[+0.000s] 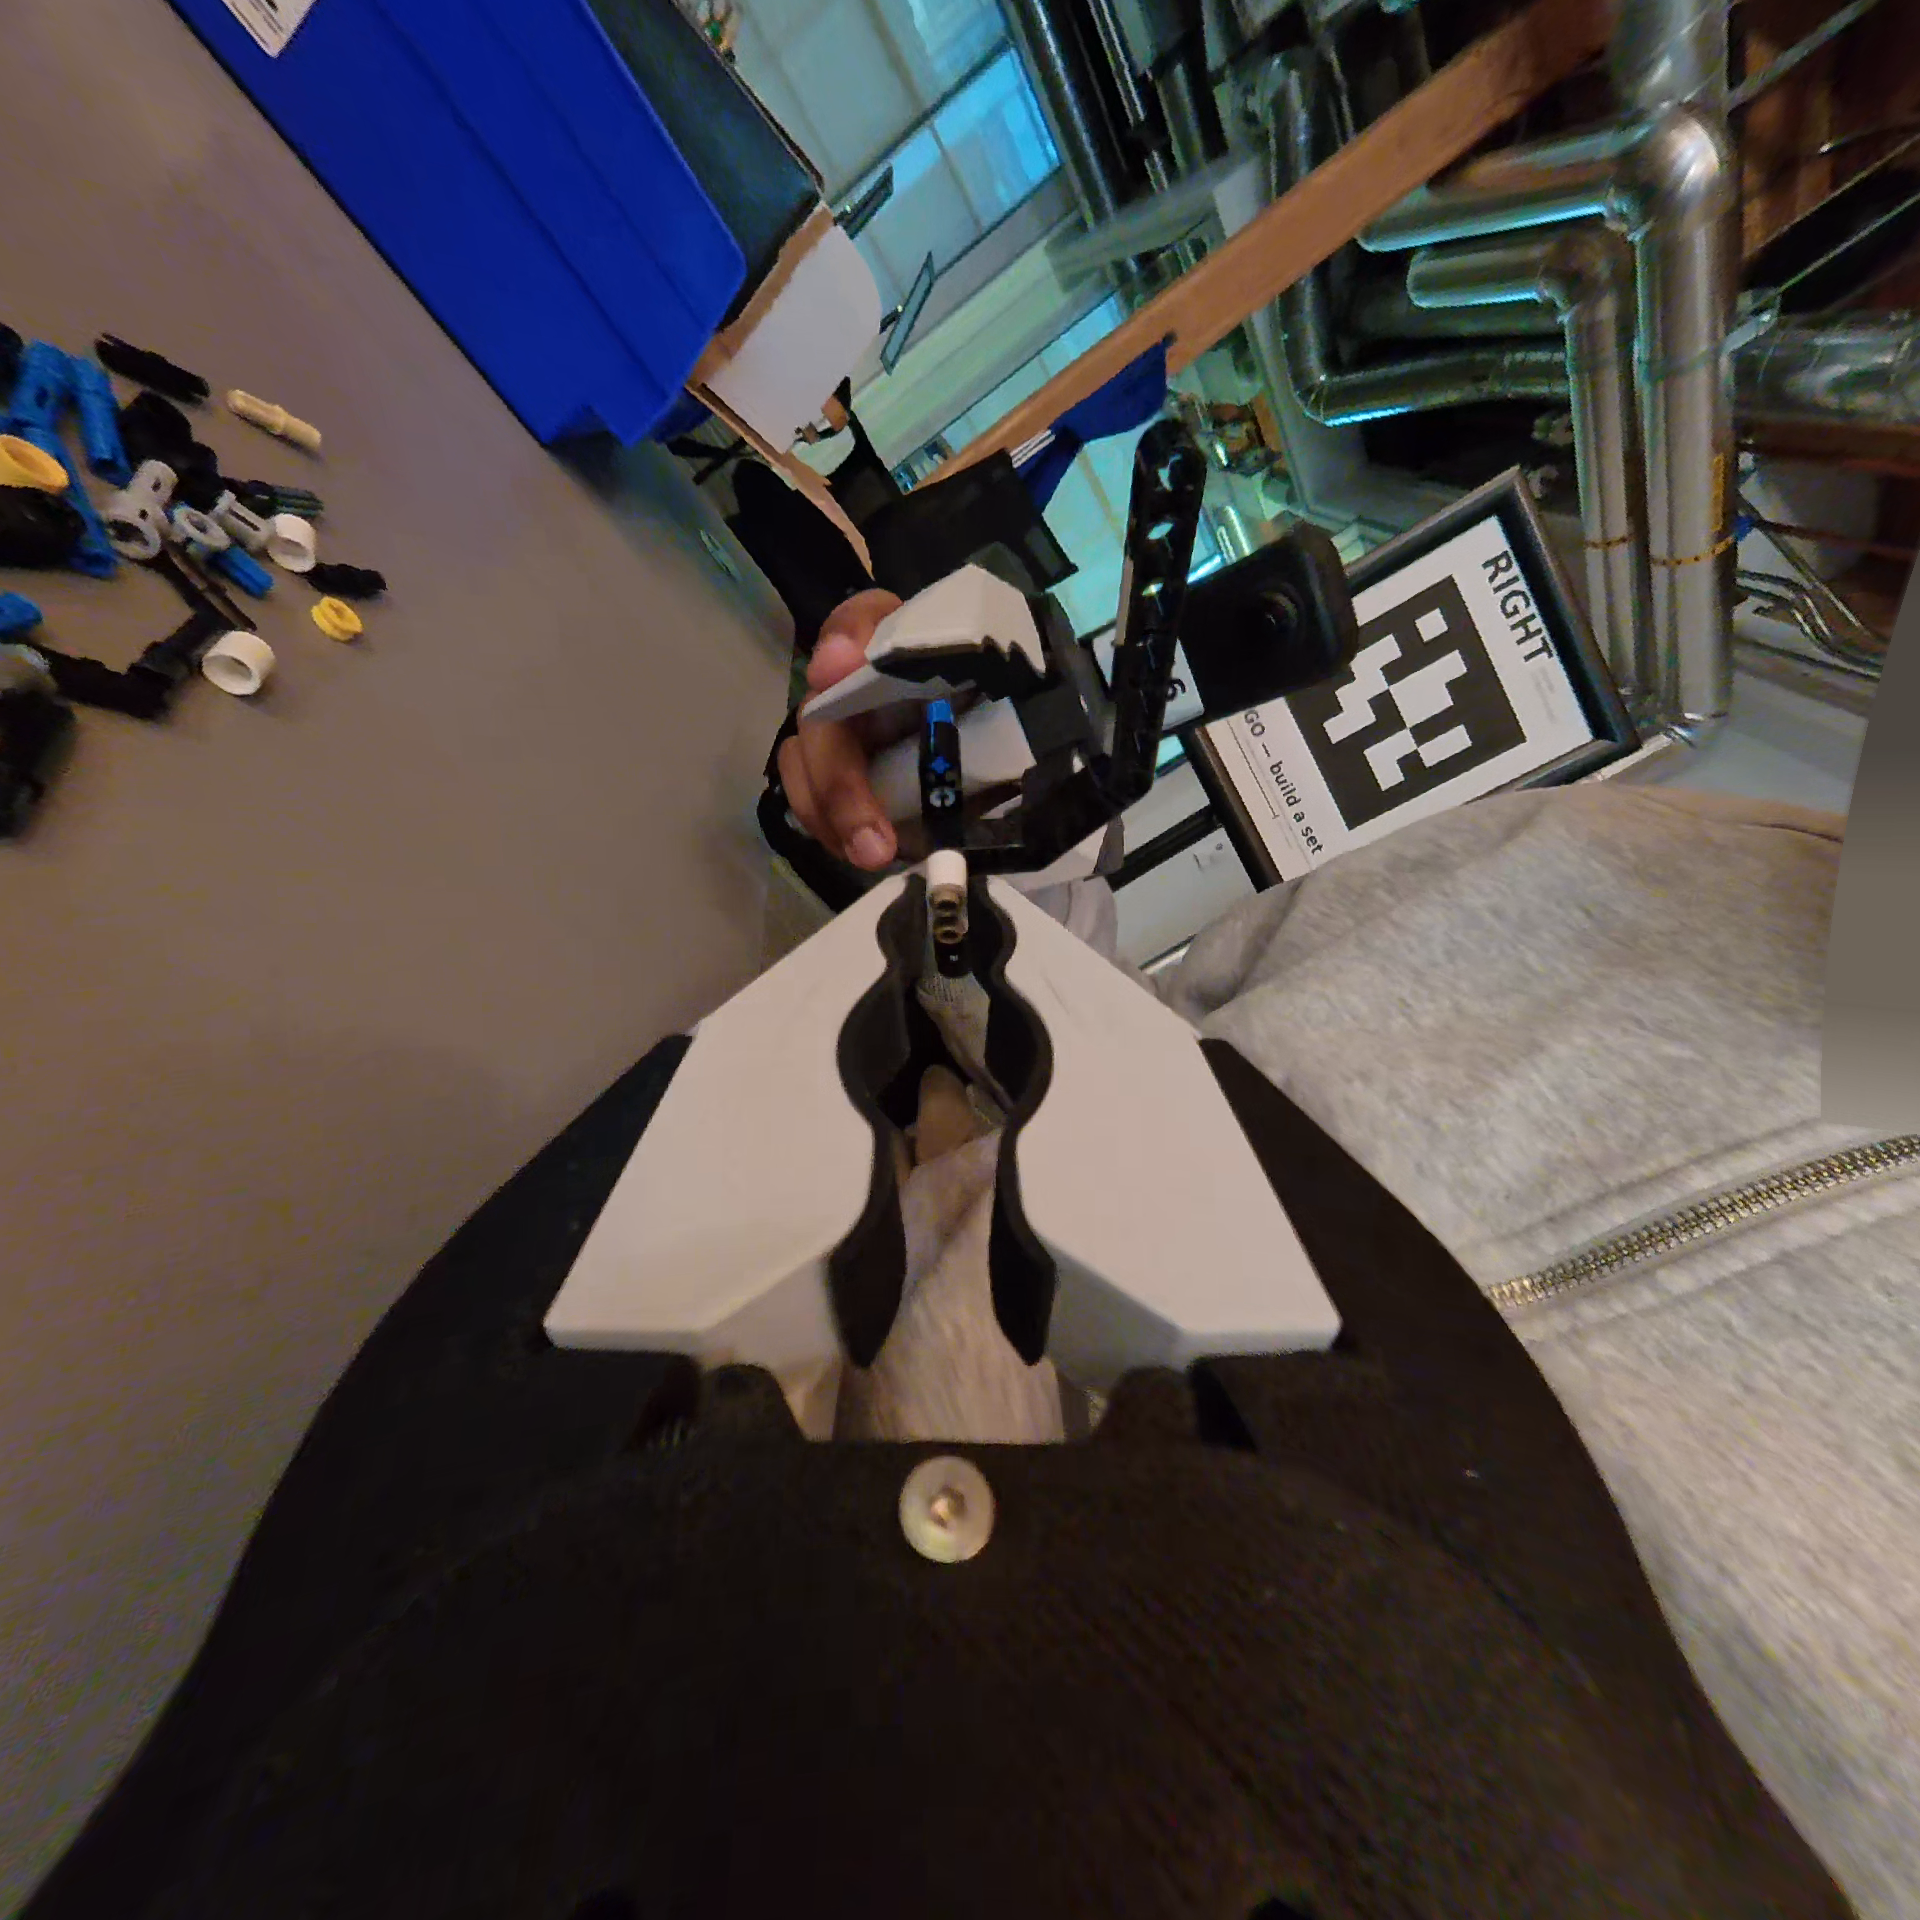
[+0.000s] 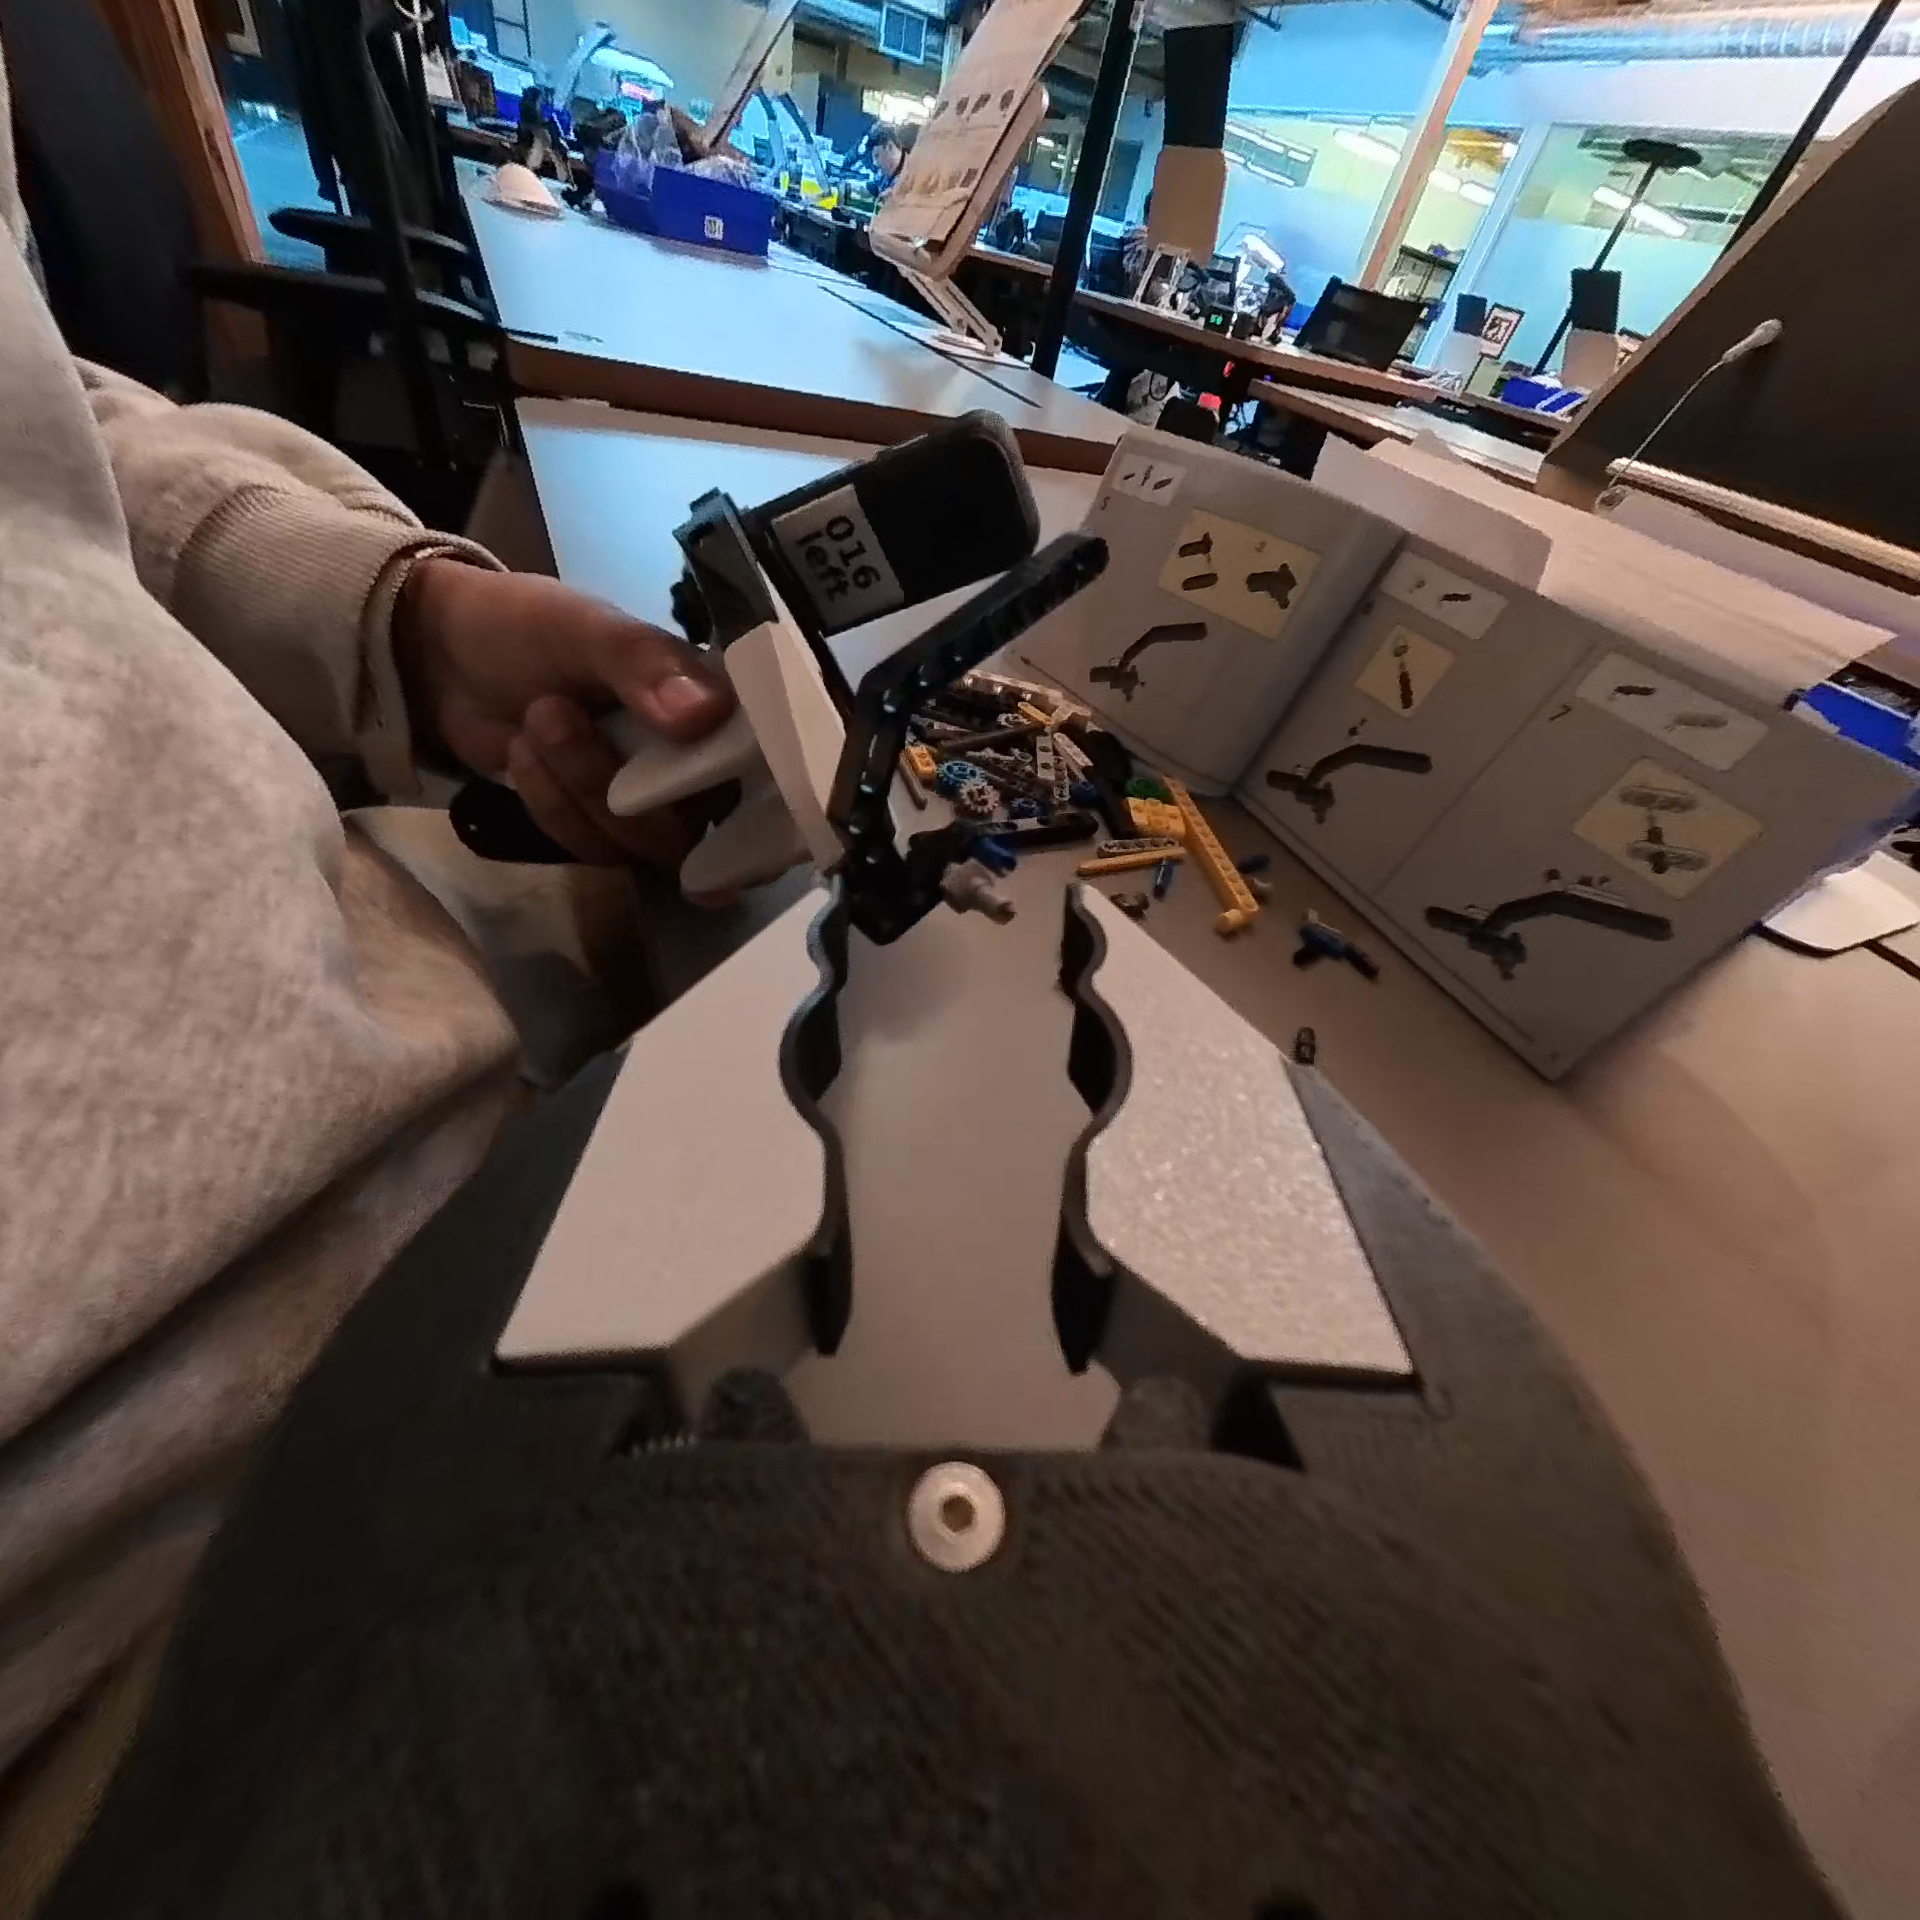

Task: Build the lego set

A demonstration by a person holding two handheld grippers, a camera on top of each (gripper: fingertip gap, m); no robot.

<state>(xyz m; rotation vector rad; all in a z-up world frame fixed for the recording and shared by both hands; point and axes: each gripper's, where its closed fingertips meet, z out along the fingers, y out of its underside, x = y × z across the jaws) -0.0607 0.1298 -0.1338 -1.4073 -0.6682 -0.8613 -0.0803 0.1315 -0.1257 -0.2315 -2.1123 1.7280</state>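
My left gripper (image 1: 945, 920) is shut on the lower end of a black lego assembly (image 1: 1151, 634), at a black pin carrying a white bush (image 1: 945, 871). The assembly is a bent black beam that rises up and away, with a small blue piece (image 1: 939, 717) on it. In the right wrist view the assembly (image 2: 883, 790) stands at the tip of my right gripper's left finger. My right gripper (image 2: 951, 920) is open, its jaws wide apart, and grips nothing. It also shows in the left wrist view (image 1: 935, 717), and the left gripper shows in the right wrist view (image 2: 779, 727), each held by a hand.
Loose lego pieces (image 1: 156, 520) lie on the grey table (image 1: 416, 935), and also show in the right wrist view (image 2: 1039, 769). A blue bin (image 1: 499, 187) stands behind them. An open instruction booklet (image 2: 1455, 779) stands to the right. The person's grey hoodie (image 1: 1558, 1143) is close by. My left and right fingertips are right by each other.
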